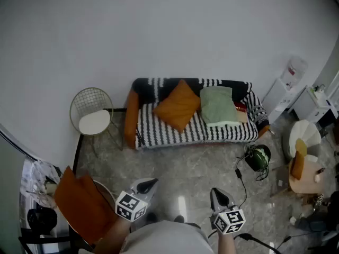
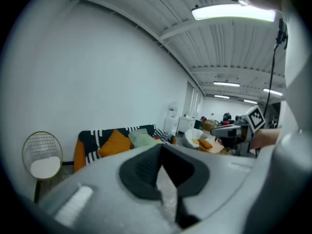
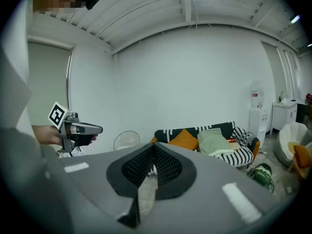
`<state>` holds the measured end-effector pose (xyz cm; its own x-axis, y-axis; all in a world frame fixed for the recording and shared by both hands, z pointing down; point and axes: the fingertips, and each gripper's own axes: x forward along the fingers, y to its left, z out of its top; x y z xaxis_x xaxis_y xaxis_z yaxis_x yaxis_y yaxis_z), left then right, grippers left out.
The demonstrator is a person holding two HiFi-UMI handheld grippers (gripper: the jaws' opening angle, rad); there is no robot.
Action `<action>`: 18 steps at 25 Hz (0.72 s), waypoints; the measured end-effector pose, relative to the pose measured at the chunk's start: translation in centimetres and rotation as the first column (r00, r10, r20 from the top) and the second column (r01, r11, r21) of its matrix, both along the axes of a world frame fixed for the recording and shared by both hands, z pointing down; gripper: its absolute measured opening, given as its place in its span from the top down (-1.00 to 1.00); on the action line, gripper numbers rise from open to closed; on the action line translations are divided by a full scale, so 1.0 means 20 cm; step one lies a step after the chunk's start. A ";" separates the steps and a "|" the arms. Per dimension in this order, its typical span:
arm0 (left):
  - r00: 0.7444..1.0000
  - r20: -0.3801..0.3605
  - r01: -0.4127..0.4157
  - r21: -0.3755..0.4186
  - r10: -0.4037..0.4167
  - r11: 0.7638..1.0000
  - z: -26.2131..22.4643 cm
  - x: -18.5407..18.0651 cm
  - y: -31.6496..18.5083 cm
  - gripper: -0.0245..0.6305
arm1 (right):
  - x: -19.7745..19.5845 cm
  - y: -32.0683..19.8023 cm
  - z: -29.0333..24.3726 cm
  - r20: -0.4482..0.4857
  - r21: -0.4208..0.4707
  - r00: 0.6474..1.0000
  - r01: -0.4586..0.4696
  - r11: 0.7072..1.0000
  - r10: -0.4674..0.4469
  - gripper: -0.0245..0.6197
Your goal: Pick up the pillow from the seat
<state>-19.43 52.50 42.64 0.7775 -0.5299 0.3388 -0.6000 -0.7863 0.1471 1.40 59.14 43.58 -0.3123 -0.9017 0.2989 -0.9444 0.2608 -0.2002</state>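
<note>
An orange pillow (image 1: 177, 106) leans on the seat of a black-and-white striped sofa (image 1: 175, 131) against the far wall, with a pale green pillow (image 1: 218, 106) to its right. The left gripper view shows the orange pillow (image 2: 115, 143) and the green pillow (image 2: 142, 139); the right gripper view shows the orange pillow (image 3: 184, 139) and the green pillow (image 3: 214, 141). My left gripper (image 1: 151, 183) and right gripper (image 1: 217, 193) are low in the head view, well short of the sofa. Both are shut and hold nothing.
A round wire chair with a white seat (image 1: 94, 115) stands left of the sofa. A green helmet with a cable (image 1: 258, 157) lies on the floor at the sofa's right end. An orange chair (image 1: 82, 205) is at my near left. White seats and a small table (image 1: 304, 165) crowd the right.
</note>
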 end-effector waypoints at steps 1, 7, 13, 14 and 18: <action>1.000 0.000 0.000 0.000 0.000 1.000 0.00 0.00 0.00 0.93 | 0.00 0.00 0.00 0.000 0.001 1.000 0.001 1.000 -0.001 0.91; 1.000 0.004 0.000 -0.001 0.000 1.000 0.01 0.00 0.02 0.93 | -0.01 0.01 0.00 0.000 0.003 1.000 0.005 1.000 -0.005 0.91; 1.000 0.009 -0.001 -0.003 0.001 1.000 0.02 0.00 0.04 0.93 | -0.01 0.03 0.00 -0.004 0.006 1.000 0.009 1.000 -0.009 0.91; 1.000 0.010 -0.001 -0.003 0.001 1.000 0.02 0.00 0.05 0.93 | -0.01 0.04 -0.01 -0.003 0.006 1.000 0.009 1.000 -0.009 0.91; 1.000 0.015 0.000 -0.006 0.000 1.000 0.03 0.02 0.06 0.93 | 0.02 0.05 0.00 0.011 0.002 1.000 -0.003 1.000 0.003 0.91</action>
<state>-19.12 53.77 43.24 0.7722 -0.5275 0.3542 -0.6021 -0.7855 0.1429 1.81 60.13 43.64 -0.3129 -0.9033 0.2936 -0.9430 0.2584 -0.2099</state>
